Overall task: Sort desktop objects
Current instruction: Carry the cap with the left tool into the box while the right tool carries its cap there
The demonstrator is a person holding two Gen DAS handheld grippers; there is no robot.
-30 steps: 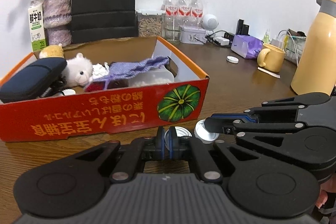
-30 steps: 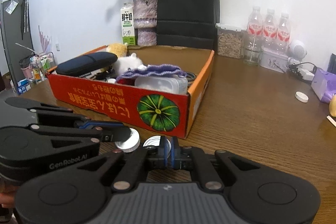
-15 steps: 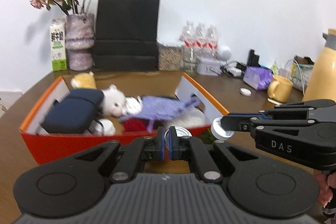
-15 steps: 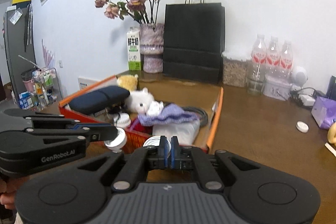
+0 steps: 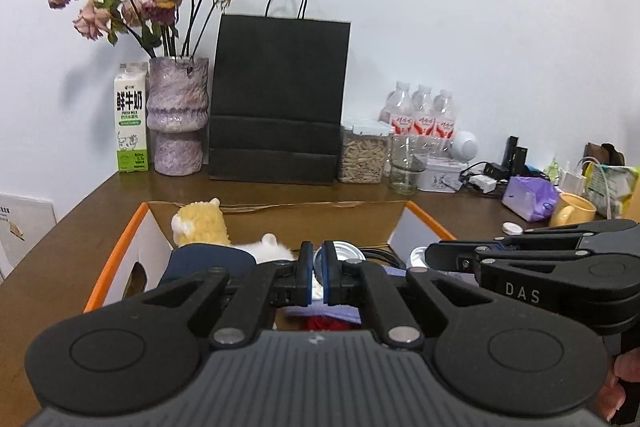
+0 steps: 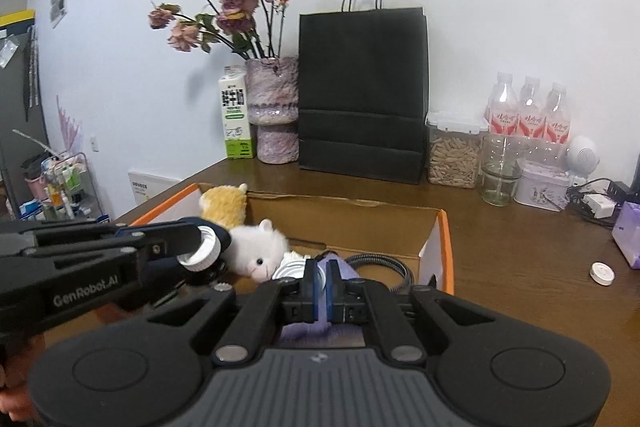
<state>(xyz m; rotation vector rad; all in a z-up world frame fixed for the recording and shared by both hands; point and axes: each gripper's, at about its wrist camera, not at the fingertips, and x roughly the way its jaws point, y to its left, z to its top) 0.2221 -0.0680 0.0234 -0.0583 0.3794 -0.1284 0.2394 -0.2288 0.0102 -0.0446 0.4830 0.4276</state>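
Observation:
An orange cardboard box (image 5: 116, 259) (image 6: 447, 247) lies below both grippers. It holds a yellow plush (image 5: 200, 225), a white plush (image 6: 260, 247), a dark blue case (image 5: 208, 259), a purple cloth (image 6: 316, 329) and a coiled cable (image 6: 384, 263). My left gripper (image 5: 318, 261) is shut on a small round white lid (image 5: 348, 251) over the box's middle. It shows in the right wrist view too, the ribbed cap (image 6: 204, 253) at its tip. My right gripper (image 6: 320, 273) is shut on a second white lid (image 6: 289, 269), just right of the left one.
Along the back wall stand a milk carton (image 5: 130, 119), a vase of dried flowers (image 5: 178, 119), a black paper bag (image 5: 280, 99), a jar (image 5: 362, 153), a glass (image 6: 500, 171) and water bottles (image 6: 528, 111). Another white lid (image 6: 602, 273), a purple pack (image 5: 528, 197) and a yellow mug (image 5: 572, 213) sit right of the box.
Both grippers rose and went forward, from the tabletop in front of the box to above its inside. Each kept its white lid.

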